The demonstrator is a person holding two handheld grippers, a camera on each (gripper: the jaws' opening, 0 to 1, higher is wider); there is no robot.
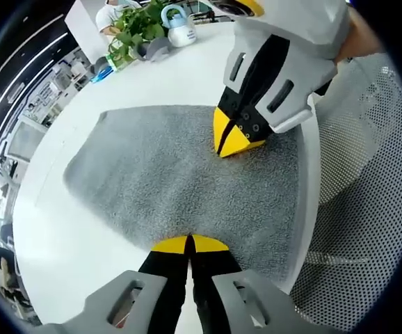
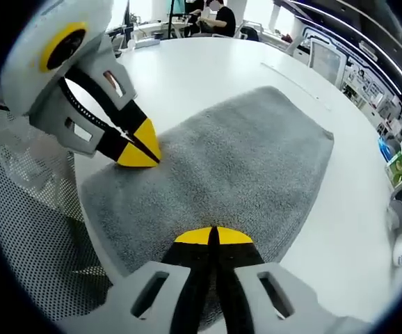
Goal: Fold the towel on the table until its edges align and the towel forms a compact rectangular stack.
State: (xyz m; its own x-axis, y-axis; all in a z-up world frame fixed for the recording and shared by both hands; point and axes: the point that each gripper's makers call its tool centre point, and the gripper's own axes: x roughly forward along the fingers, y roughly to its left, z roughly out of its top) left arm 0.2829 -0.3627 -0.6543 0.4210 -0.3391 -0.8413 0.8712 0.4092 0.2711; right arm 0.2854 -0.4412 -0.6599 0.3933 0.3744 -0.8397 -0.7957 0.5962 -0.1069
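One grey towel [image 1: 180,181] lies flat on the white table [image 1: 69,250], reaching to the table's edge nearest you, where a perforated chair mesh [image 1: 368,229] shows beyond it. Your left gripper [image 1: 189,243] has its yellow tips pressed together on the towel's near edge; whether any cloth sits between them is hidden by the tips themselves, so you can't tell. Your right gripper [image 2: 213,235] looks the same: jaws together at the towel [image 2: 222,174] edge, the pinch itself concealed. In each view the other gripper comes in with its tips meeting on the towel's border. Across the table stand one leafy plant [image 1: 137,29] and one pale bottle-like thing [image 1: 180,29], too small to identify. People sit blurred in the background of the right gripper view.
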